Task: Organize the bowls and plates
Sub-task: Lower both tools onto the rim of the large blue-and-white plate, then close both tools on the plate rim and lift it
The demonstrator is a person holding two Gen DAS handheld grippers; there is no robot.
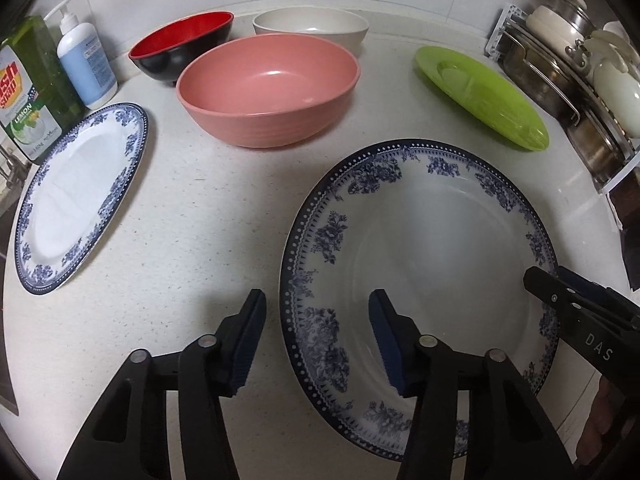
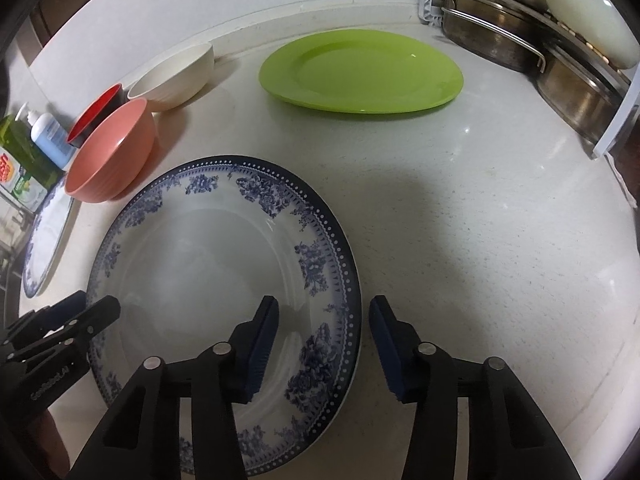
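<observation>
A large blue-and-white floral plate lay flat on the speckled white counter, and both grippers stood over it from opposite sides. The left gripper had its jaws spread wide, straddling the plate's left rim, one finger above the counter and the other above the plate's well. The right gripper was spread just as wide across the plate's right rim. Neither held anything; whether the fingers touched the rim I could not tell.

A second blue-and-white plate lay apart, towards the left edge of the counter, just beside a green dish-soap bottle and a pump bottle. Behind stood a pink bowl, with a red-and-black bowl and a cream bowl close by the wall. A lime-green plate sat near a rack of steel pans.
</observation>
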